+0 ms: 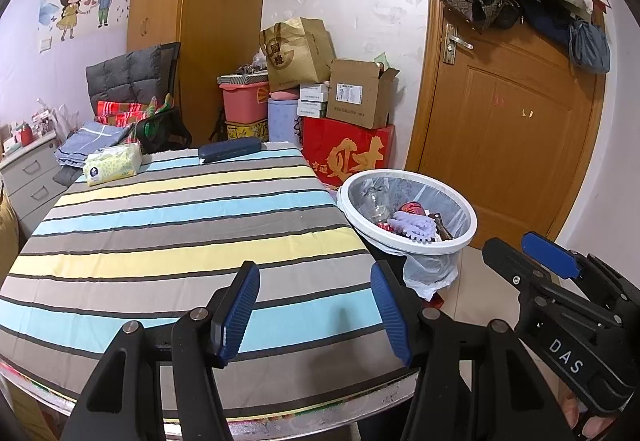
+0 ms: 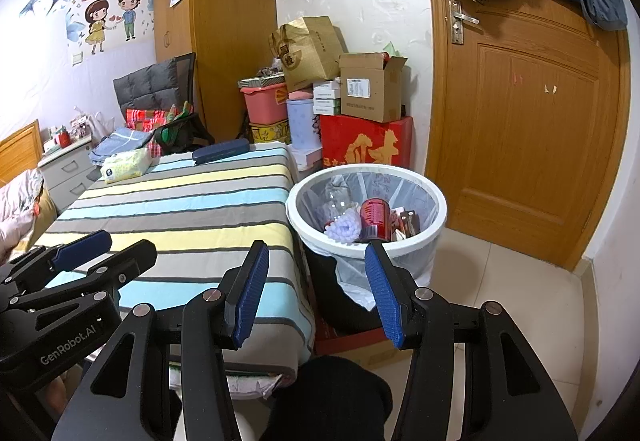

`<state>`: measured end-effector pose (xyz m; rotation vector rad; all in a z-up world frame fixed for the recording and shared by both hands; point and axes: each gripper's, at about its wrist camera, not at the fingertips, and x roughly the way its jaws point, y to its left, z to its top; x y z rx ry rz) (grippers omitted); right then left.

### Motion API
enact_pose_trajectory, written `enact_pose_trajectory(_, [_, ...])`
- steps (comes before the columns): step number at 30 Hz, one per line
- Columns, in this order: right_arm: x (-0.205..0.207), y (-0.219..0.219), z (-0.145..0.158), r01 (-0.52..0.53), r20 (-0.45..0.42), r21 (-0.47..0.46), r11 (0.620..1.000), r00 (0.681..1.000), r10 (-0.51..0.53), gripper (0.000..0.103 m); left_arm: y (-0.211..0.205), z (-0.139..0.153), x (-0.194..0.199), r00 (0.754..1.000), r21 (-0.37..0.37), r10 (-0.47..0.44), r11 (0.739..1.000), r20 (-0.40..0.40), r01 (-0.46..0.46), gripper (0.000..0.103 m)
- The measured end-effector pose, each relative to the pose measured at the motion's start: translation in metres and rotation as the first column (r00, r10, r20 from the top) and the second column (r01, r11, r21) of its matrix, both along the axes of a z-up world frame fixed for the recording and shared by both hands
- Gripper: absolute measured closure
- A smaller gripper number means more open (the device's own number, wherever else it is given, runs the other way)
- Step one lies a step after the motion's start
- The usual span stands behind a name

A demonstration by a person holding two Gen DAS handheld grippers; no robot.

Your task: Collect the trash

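On the far left, at about ten o'clock, a pack of tissues lies at the back of the counter, which has a striped cloth in blue, yellow and grey. A dark blue case lies near it, at about twelve o'clock on the counter's far edge. The rest of the cloth is bare. The left claw hangs over the near edge of the counter. Its blue pads stand partly apart and there is nothing between them, only the cloth below. To the right of the counter, just beside its corner, stands the white trash bin with a thin plastic bag in it. From the left claw the bin is at about one o'clock. Inside it are a clear bottle, a light purple lump, a red can and some dark wrappers. In the right wrist view the right claw hangs over the gap between the counter's corner and the bin. Its pads are also partly apart and hold nothing. The bin is just past it, at about twelve to one o'clock, and the right pad lines up with the bin's near rim. Behind the bin are a red box and cardboard boxes. Far right, at three o'clock, is a brown door with bags hung on it.
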<state>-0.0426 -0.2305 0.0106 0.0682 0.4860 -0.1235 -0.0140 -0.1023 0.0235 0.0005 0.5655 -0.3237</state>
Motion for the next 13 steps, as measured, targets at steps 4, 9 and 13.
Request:
enact_pose_trajectory(4, [0.0002,-0.0001,0.0001,0.000,0.000,-0.001,1.000,1.000,0.000,0.051,-0.0009,0.0003,-0.0003,1.000,0.000,-0.003,1.000,-0.003,0.003,0.045])
enact_pose_trajectory(9, [0.0001,-0.0011,-0.0010,-0.001,-0.002,0.001,1.000,1.000,0.001,0.051,-0.0014,0.0009,-0.0012,1.000,0.004,0.001,1.000,0.003,-0.001,0.045])
enact_pose_trajectory(13, [0.0001,-0.0018,-0.0009,-0.002,-0.001,0.002,1.000,1.000,0.002,0.051,-0.0010,0.0010,-0.0017,1.000,0.002,-0.003,1.000,-0.004,0.003,0.045])
